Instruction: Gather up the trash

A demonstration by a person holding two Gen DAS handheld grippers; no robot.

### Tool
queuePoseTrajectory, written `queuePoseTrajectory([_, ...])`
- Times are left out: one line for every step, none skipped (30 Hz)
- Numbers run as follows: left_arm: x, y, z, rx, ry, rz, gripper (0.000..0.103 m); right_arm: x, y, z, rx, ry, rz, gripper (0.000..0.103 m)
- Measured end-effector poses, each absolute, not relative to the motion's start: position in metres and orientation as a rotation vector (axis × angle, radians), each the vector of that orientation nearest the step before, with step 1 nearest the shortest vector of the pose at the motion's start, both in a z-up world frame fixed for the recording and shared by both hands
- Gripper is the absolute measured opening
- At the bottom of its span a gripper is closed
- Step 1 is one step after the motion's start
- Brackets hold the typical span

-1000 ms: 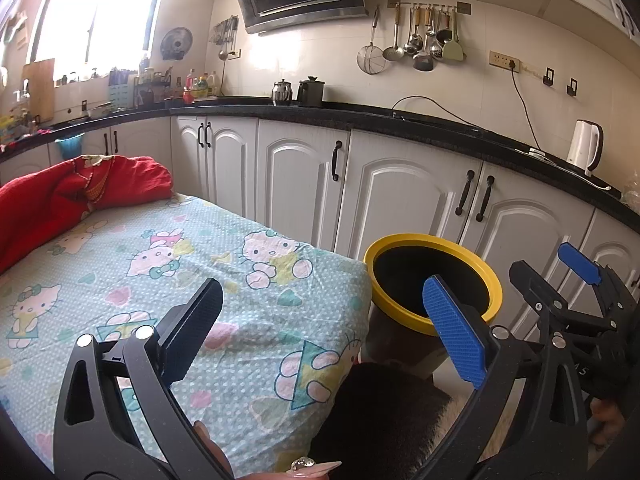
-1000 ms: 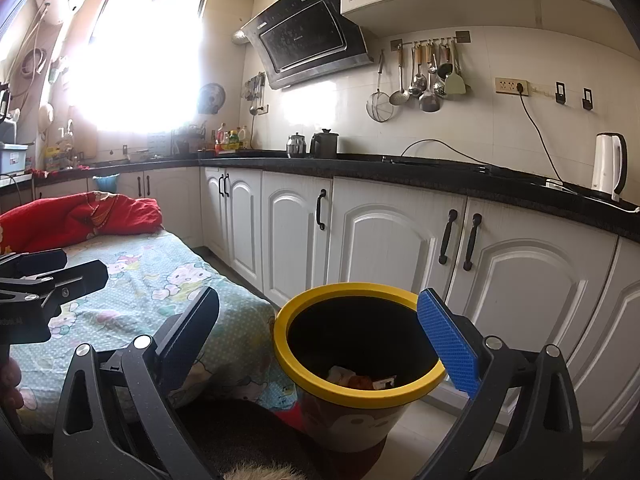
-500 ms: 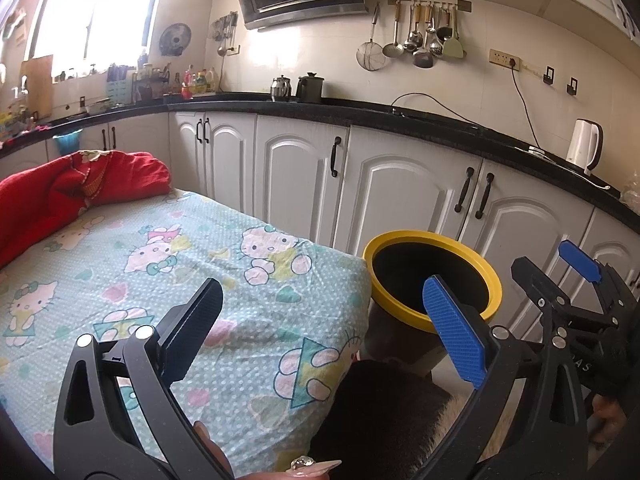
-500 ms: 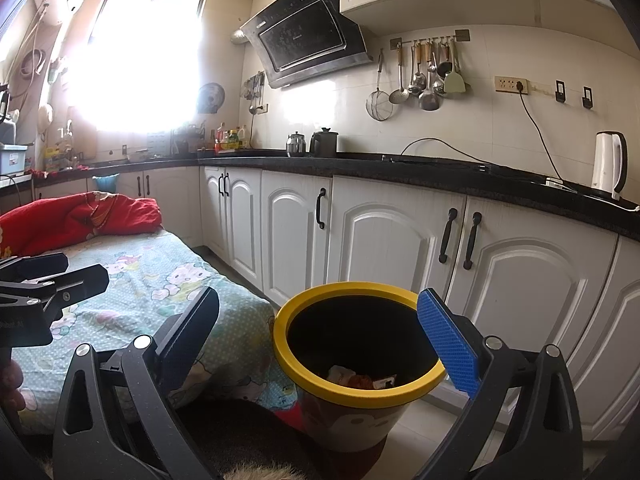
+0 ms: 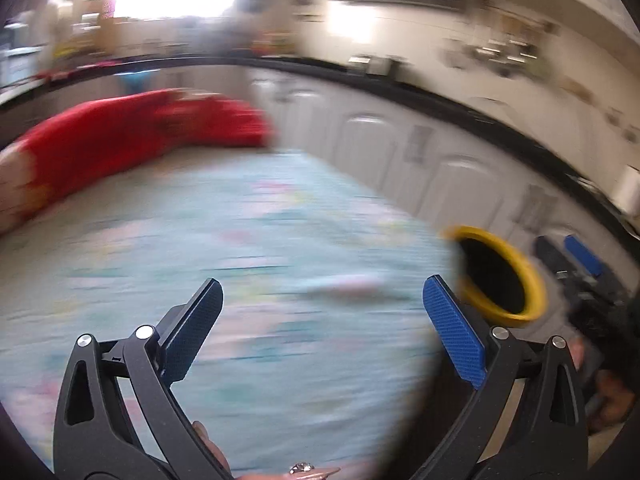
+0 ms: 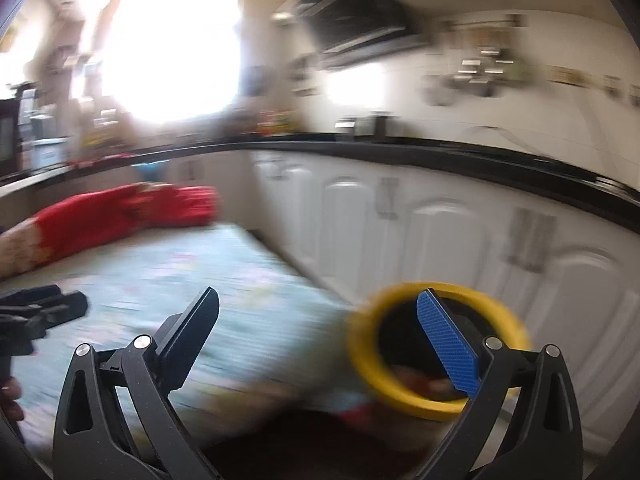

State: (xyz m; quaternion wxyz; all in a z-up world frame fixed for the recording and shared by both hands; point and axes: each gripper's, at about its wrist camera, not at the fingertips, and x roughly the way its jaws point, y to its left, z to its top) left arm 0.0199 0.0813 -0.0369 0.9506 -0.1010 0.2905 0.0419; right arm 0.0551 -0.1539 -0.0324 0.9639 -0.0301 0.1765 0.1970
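Trash bin [image 5: 532,276], the black one with the yellow rim, sits on the floor at the right end of the bed [image 5: 248,272] in the left wrist view, just in front of the white cabinet doors [image 5: 456,184]. Everything's smeared with motion blur here, so no labels or writing can be read anywhere. The left hand-held gripper [image 5: 322,330] has its blue-padded fingers spread wide with nothing between them, hanging over the pale blue patterned bedsheet. A red blanket [image 5: 132,136] is bunched at the far left end of the bed. The right hand-held gripper [image 5: 576,256] pokes in at the right edge just past the bin, too blurry to say much about. Over in the right wrist view, the right hand-held gripper [image 6: 318,336] is also spread wide and empty, and its blue finger overlaps the bin [image 6: 400,392] in the picture. You can make out some reddish and pale bits of trash [image 6: 420,380] down inside the bin, can't tell what they are. The left hand-held gripper [image 6: 44,308] shows as a dark shape at the left edge over the bed. A black counter [image 6: 480,160] runs along the cabinets, with a range hood [image 6: 356,12] above; any brand on it is unreadable.
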Motion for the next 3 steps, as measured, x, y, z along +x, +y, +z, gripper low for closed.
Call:
queuePoseTrajectory([0.011,0.110,-0.037,-0.209,0.595,0.174,0.092,0.058,-0.117,-0.031,-0.074,0.395,0.494,0.097])
queuePoseTrajectory([0.003,0.133,-0.037,-0.218,0.597,0.247,0.092,0.060,-0.082,-0.032,-0.096,0.438,0.571,0.097])
queuePoseTrajectory([-0.007,0.162,-0.037,-0.238,0.595,0.337,0.092,0.060,-0.045,-0.034,-0.124,0.488,0.644,0.097])
